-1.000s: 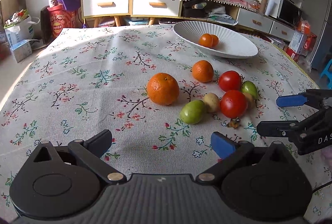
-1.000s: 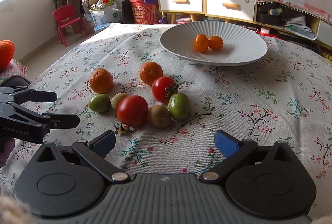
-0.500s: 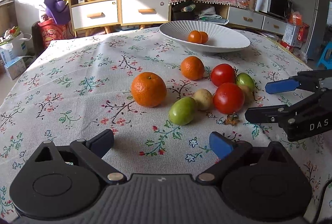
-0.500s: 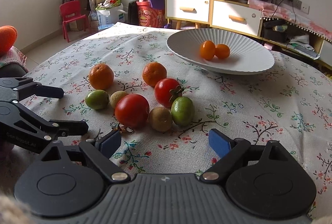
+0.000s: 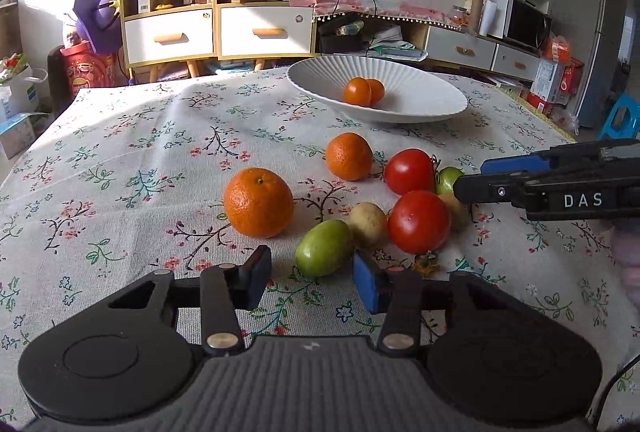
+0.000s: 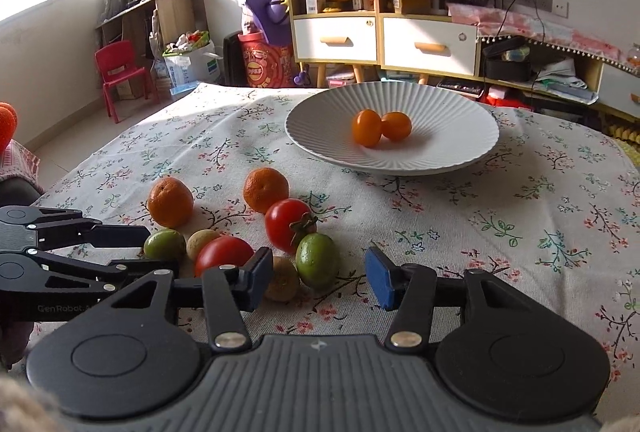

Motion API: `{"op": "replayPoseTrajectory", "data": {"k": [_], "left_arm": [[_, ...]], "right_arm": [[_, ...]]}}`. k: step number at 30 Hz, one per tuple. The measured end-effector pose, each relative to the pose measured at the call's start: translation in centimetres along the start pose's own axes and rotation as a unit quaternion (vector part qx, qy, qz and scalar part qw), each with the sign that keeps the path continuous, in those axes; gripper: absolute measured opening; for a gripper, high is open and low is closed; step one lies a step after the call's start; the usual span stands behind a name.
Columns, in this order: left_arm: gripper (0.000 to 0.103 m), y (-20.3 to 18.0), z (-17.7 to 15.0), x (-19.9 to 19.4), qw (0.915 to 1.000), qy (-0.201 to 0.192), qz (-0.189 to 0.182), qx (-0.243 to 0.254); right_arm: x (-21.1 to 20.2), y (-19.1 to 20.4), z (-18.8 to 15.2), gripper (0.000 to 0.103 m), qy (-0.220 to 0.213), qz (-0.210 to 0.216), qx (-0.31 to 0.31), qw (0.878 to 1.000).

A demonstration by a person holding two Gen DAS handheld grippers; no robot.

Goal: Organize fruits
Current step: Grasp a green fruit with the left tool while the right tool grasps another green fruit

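A white ribbed plate (image 5: 424,104) (image 6: 452,108) at the back holds two small orange fruits (image 5: 363,91) (image 6: 380,127). Loose fruit lies on the floral tablecloth: two oranges (image 5: 258,202) (image 5: 349,156), two red tomatoes (image 5: 418,221) (image 5: 409,171), green fruits (image 5: 324,247) (image 6: 317,260) and brownish ones (image 5: 367,223) (image 6: 283,279). My left gripper (image 5: 312,282) is open, its jaws astride the near green fruit. My right gripper (image 6: 318,282) is open, just before the green fruit and a brown one; it also shows in the left wrist view (image 5: 472,178).
A cabinet with white drawers (image 5: 218,28) and shelves stands behind the table. A red child's chair (image 6: 120,72) and bags stand on the floor at the left. The table edge runs along the right side (image 5: 560,128).
Both grippers have moved forward and lower towards the fruit cluster. Both jaws have narrowed but stay open. The fruit has not moved.
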State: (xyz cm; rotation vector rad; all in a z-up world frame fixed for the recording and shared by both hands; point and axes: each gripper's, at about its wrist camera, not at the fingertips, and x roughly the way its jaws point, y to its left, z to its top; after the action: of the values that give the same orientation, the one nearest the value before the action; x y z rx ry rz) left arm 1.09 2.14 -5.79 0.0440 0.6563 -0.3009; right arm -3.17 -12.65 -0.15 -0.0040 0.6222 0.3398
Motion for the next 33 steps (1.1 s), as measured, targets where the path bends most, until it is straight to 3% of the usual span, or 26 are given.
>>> {"op": "replayPoseTrajectory", "data": {"k": [5, 19, 22, 33], "left_arm": [[0.040, 0.0, 0.7, 0.4, 0.9998, 0.013, -0.015, -0.002], [0.040, -0.1, 1.1, 0.8, 0.9997, 0.018, -0.019, -0.001], [0.039, -0.1, 1.1, 0.8, 0.9997, 0.018, -0.018, 0.000], [0.038, 0.6, 1.9, 0.2, 0.9990, 0.018, -0.025, -0.031]], "right_arm": [[0.4, -0.4, 0.4, 0.037, 0.004, -0.002, 0.012, 1.000], [1.6, -0.2, 0.5, 0.036, 0.022, -0.010, 0.004, 1.000], [1.6, -0.1, 0.4, 0.025, 0.029, -0.005, 0.004, 1.000], [0.6, 0.1, 0.9, 0.025, 0.020, 0.002, 0.005, 1.000]]}}
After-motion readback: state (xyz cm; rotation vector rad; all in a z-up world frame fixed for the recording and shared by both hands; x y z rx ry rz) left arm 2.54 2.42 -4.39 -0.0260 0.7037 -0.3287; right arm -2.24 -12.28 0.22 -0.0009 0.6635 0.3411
